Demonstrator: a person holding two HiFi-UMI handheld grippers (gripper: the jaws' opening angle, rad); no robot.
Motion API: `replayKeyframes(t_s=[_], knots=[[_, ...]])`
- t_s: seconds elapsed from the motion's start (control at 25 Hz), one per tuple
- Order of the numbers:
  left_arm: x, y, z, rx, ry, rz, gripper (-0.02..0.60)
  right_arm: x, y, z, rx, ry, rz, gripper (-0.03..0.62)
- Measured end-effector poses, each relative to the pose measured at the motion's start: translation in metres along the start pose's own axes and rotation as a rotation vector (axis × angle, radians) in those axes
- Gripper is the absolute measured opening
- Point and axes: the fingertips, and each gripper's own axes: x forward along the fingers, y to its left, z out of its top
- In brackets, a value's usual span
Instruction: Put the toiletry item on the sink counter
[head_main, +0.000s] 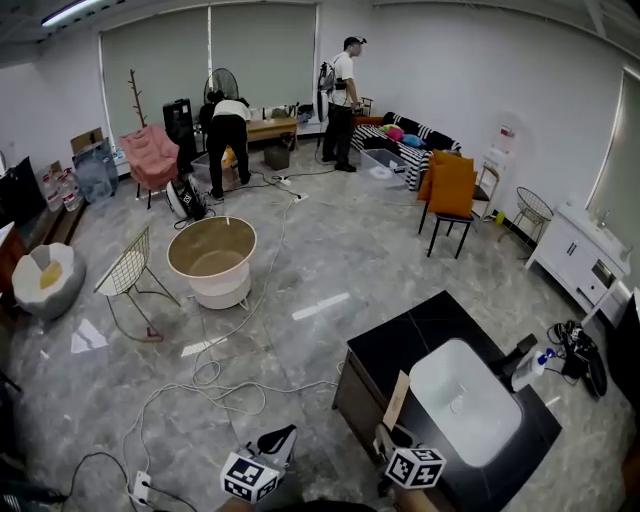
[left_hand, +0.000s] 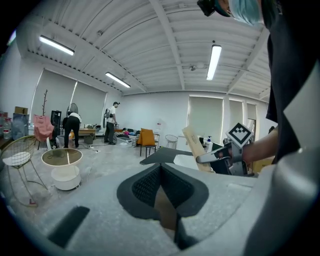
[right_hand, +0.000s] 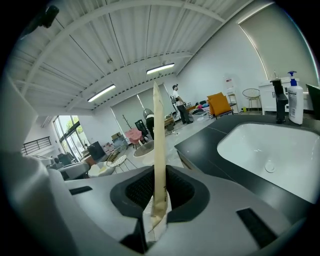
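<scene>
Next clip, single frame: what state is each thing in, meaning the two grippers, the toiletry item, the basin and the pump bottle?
right gripper: shut on the toiletry item.
toiletry item: upright between the jaws, not yet set on the sink counter.
left gripper: shut, nothing between its jaws.
basin: empty, no water running.
pump bottle: upright on the counter, beside the faucet.
</scene>
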Motion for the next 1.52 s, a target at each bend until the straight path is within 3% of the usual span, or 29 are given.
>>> replayKeyframes(t_s=[0.52, 0.96, 1.28, 1.52], knots=[[0.083, 0.09, 0.04, 0.06, 0.037, -0.224, 0.009, 0.075, 0.01, 0.04, 0.108, -0.07, -0.152, 0.054], [0.138, 0.145, 0.052, 0.142, 0.055, -0.411, 0.009, 0.106, -0.007, 0.048, 0.188, -0.152, -0.357, 0.054], [0.166, 0.148, 0.052, 0.133, 0.067, -0.464, 0.009, 0.117, -0.032, 0.054, 0.211, -0.142, -0.433, 0.054], [0.192, 0.144, 0.062, 0.144, 0.058, -0.467, 0.009, 0.141, -0.071, 0.074, 0.209, -0.105, -0.433, 0.054]])
